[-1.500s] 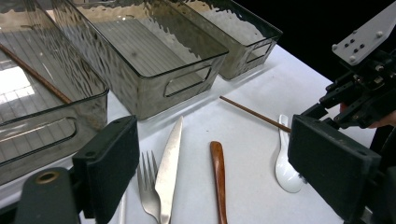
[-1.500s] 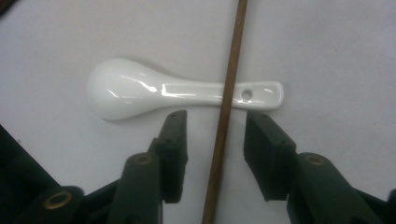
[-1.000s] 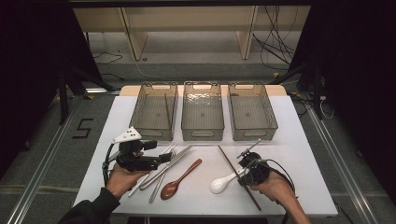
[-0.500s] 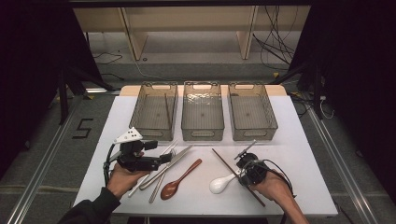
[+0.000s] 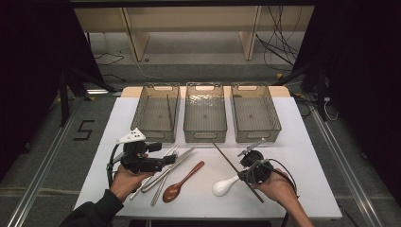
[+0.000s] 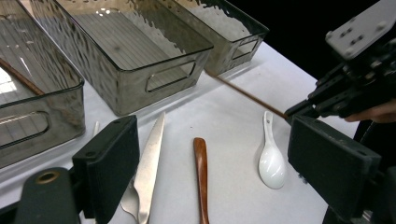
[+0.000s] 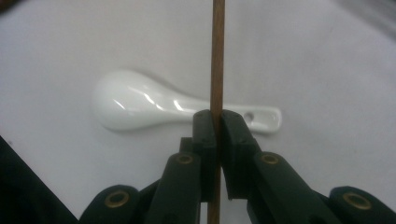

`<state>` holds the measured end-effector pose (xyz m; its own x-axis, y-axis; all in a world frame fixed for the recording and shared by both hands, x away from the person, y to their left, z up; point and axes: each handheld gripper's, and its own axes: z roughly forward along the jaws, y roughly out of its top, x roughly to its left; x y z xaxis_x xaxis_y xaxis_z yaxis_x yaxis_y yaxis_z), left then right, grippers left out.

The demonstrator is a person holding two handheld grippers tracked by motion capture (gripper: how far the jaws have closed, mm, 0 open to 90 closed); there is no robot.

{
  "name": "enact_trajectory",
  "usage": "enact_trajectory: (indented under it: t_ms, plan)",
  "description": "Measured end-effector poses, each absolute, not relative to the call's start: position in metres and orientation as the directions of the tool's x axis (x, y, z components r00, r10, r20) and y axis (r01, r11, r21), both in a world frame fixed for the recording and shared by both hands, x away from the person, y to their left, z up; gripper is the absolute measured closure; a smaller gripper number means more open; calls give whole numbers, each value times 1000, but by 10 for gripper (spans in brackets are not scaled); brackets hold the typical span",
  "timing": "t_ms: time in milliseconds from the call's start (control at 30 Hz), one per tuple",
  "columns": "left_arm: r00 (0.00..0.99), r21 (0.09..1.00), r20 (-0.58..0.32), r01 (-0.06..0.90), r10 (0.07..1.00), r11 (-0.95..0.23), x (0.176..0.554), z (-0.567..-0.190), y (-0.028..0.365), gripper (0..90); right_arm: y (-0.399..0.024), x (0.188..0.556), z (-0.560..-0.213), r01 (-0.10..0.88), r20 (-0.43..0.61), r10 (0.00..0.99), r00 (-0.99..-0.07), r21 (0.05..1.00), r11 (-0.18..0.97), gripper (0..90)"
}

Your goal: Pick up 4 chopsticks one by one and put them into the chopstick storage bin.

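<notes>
My right gripper [image 5: 243, 176] [image 7: 216, 122] is shut on a thin brown chopstick [image 5: 227, 158] [image 7: 218, 56], its jaws having just been closing around it near the stick's lower half. The chopstick slants from near the bins toward the table's front right. Just under the grip, a white ceramic spoon [image 5: 224, 186] [image 7: 140, 105] [image 6: 272, 163] lies on the table. My left gripper [image 5: 172, 161] [image 6: 219, 154] is held open at the left, above a brown wooden spoon [image 5: 182, 182] [image 6: 201, 172] and metal cutlery [image 5: 175, 161] [image 6: 149, 163], gripping nothing.
Three clear plastic bins stand in a row at the back: left [image 5: 142, 113], middle [image 5: 204, 137], right [image 5: 255, 137]. Another brown chopstick [image 5: 169, 109] [image 6: 21, 79] lies in the left bin. The white table [image 5: 307, 189] has bare room at the right.
The right gripper's jaws closed onto the chopstick, and the stick shifted slightly left and away from the front edge. The left hand kept still.
</notes>
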<state>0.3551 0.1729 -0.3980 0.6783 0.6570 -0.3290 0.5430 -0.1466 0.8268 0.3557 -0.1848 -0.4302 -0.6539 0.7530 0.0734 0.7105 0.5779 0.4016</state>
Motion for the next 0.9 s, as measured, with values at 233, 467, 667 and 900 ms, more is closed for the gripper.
enact_trajectory:
  t_ms: [233, 467, 667, 900]
  plan:
    - [683, 822, -372, 557, 628, -118, 358, -392, 163, 164, -177, 352, -418, 670, 87, 750, -655, 526, 524, 855]
    - [680, 811, -421, 579, 600, -86, 365, -387, 145, 173, -164, 350, -411, 630, 95, 741, -664, 605, 487, 854]
    - [662, 779, -457, 620, 593, -92, 373, -392, 128, 182, -155, 349, -411, 610, 89, 732, -676, 625, 487, 854]
    - [646, 753, -518, 656, 560, -61, 389, -392, 102, 205, -154, 347, -406, 586, 81, 734, -674, 663, 466, 853]
